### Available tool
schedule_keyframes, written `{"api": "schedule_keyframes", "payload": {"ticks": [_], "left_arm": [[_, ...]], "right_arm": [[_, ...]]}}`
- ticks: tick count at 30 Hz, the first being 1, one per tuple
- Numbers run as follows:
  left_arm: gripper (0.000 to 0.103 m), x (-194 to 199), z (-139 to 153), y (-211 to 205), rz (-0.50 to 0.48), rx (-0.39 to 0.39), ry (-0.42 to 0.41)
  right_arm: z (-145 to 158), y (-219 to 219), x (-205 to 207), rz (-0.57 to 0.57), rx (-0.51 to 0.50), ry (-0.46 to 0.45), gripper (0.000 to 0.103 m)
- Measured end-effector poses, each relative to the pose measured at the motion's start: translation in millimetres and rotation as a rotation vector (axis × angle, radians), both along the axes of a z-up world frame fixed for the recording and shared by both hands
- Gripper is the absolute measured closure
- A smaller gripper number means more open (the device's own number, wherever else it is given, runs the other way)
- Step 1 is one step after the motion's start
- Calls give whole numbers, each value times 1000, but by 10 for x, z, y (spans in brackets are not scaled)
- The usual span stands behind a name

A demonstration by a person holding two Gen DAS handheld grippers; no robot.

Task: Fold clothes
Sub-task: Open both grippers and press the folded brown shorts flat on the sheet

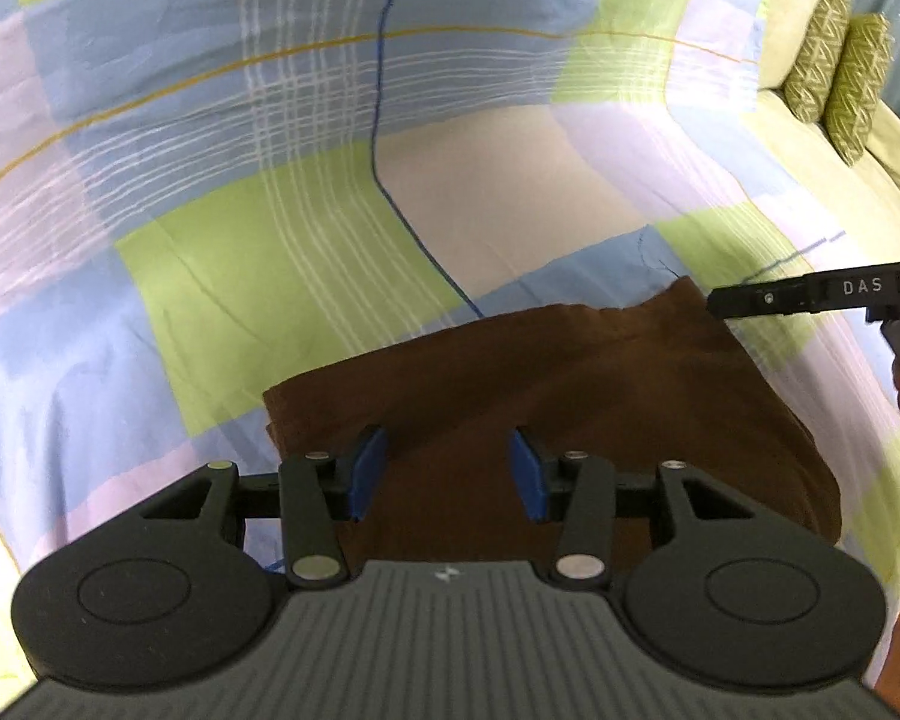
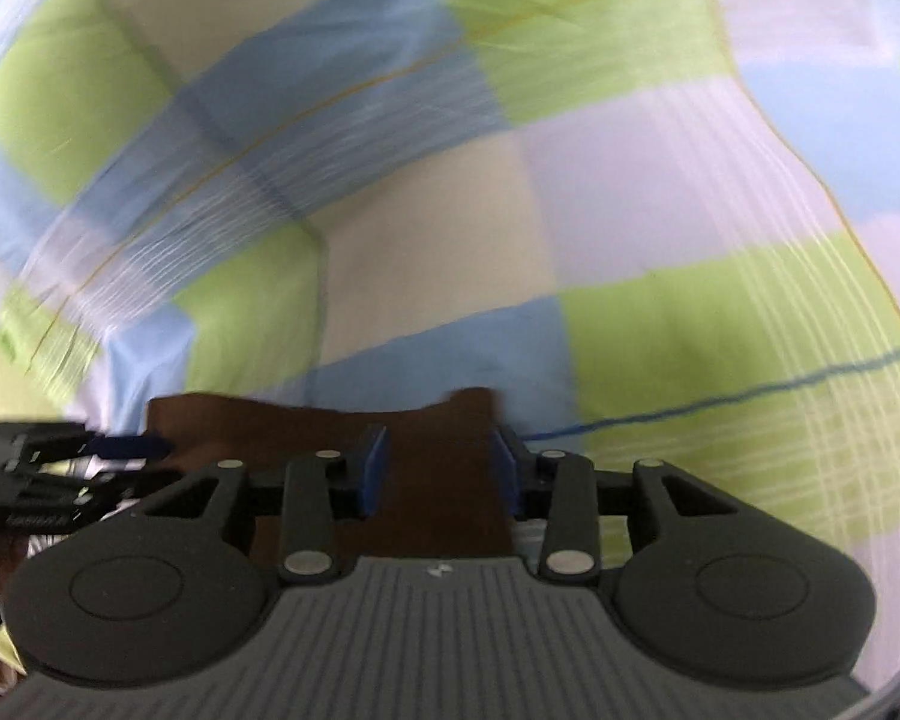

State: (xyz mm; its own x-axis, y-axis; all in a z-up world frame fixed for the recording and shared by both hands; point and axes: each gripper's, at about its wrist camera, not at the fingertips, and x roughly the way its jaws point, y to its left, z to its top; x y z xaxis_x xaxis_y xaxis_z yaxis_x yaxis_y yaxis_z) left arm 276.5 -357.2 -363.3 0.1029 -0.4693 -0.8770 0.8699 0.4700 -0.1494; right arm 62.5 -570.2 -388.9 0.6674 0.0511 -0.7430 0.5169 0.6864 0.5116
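The right claw (image 1: 714, 303) reads "DAS" on its side. Both it and the left claw (image 1: 447, 474) stand apart, clamping nothing, above brown folded trousers (image 1: 570, 384) on the checked bed (image 1: 210, 240).

White letters "DAS" stand on the right claw (image 1: 750, 303).

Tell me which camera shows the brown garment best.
Left wrist view: the brown garment lies sharp on the checked sheet, most of its outline visible. The right wrist view is blurred and shows only a strip of it.
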Motion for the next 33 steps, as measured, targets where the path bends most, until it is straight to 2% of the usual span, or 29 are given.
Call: {"api": "schedule_keyframes", "payload": {"ticks": [3, 4, 5, 6, 7, 12, 13, 15, 16, 17, 18, 19, 20, 21, 22, 23, 24, 27, 28, 30, 33], "left_arm": [[52, 56, -114, -39, 17, 5, 11], [52, 64, -132, -34, 27, -1, 12], [52, 61, -132, -21, 34, -7, 8], [52, 55, -126, -8, 38, -12, 3], [52, 41, -118, 13, 42, -20, -15], [50, 38, -150, 72, 77, -15, -76], [48, 62, -192, 83, 90, 6, -68], [48, 94, -221, 110, 106, 15, -47], [48, 100, -196, 139, 112, 17, -53], [48, 96, -170, 156, 114, 20, -67], [48, 79, -119, 182, 118, 28, -104], [48, 54, -45, 225, 125, 44, -153], [48, 39, -4, 254, 130, 53, -174], [48, 18, 62, 295, 137, 54, -186], [48, -27, 163, 350, 138, 39, -174], [48, -63, 220, 379, 135, 27, -160], [48, -137, 287, 415, 126, 6, -138], [48, -493, 384, 491, 52, -49, -69], [48, -628, 346, 510, 18, -56, -52], [47, -884, 119, 532, -41, -1, -64], [45, -971, -176, 629, -35, 49, -96]], "right_arm": [[-255, -167, 36, -45, 136, -19, 65], [-324, -170, 42, -52, 164, -28, 71], [-393, -173, 47, -59, 192, -36, 97], [-390, -155, 61, -49, 194, -53, 98], [-260, -97, 101, 1, 127, -107, 98], [103, 60, 85, 47, -99, -167, 98], [44, 55, 126, 52, -101, -136, 98], [-99, 33, 204, 53, -95, -59, 92], [-184, 16, 242, 48, -87, -13, 81], [-254, -1, 258, 28, -76, 40, 75], [-204, -8, 209, -15, -87, 26, 69], [-179, -2, 199, -27, -99, 23, 50], [6, 34, 102, -107, -198, 20, 39], [26, 39, 89, -114, -208, 19, 39], [228, 81, -73, -164, -257, -16, 39], [285, 99, -141, -170, -249, -35, 39], [331, 113, -209, -173, -237, -52, 39], [474, 378, -498, -79, -132, -130, 44], [467, 637, -576, 27, -82, -138, 46], [402, 842, -605, 103, -64, -121, 50], [128, 1095, -613, 185, -72, -26, 57]]}}
